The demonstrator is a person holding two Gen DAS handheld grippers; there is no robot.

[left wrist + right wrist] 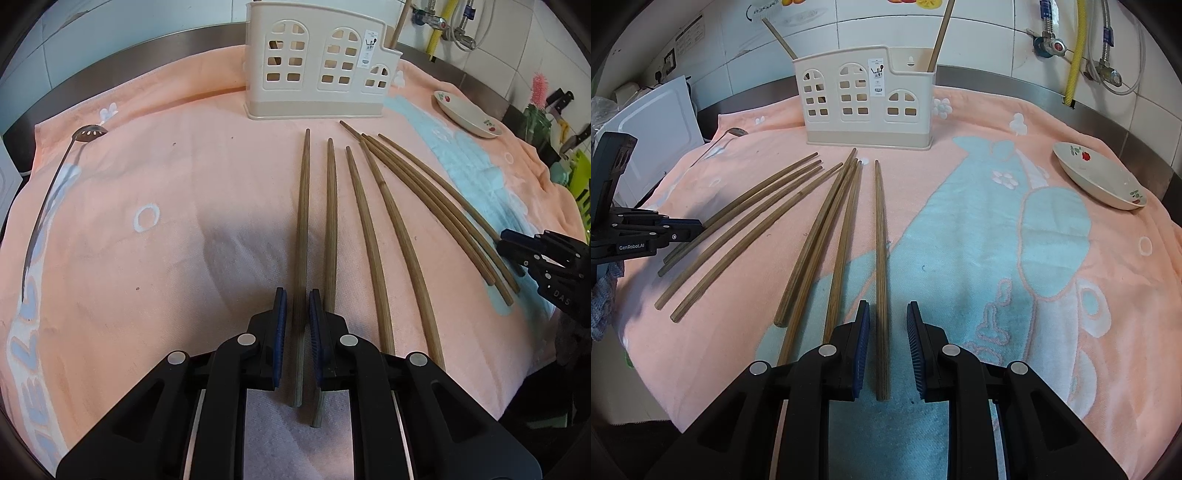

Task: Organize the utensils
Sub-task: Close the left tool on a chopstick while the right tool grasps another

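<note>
Left gripper (pixel 297 314): blue pads set close on either side of the leftmost chopstick (pixel 302 236), a thin gap visible on both sides, so not quite pinching; whether it touched, could not tell. Right gripper (pixel 887 325): fingers spread wider around the rightmost chopstick (pixel 881 258), which lay flat on the towel (pixel 997 258), clear of both pads.

Right wrist view showed 8 chopsticks in all, fanned on the towel: a group of 4 (pixel 746 221) to the left, then 3 (pixel 827 236) converging at their far tips, then the single one. In the left view I counted only 7 clearly; the bundle (pixel 436 206) near the right gripper overlapped and was hard to separate. Near ends of 2 sticks ran under the left gripper's body, partly hidden.

Each view caught the other gripper at its edge, cut off by the frame; its jaws' setting unreadable from there.

Left view only: a slotted metal spoon (pixel 48 199) along the towel's left side. In the right view just its bowl (pixel 735 132) peeked out.

Further back, the beige utensil holder (pixel 866 99) stood upright on the towel. Right view showed 2 wooden handles (pixel 940 35) rising from it; left view showed 1 (pixel 400 24). A small floral dish (pixel 1100 181) sat far right.
</note>
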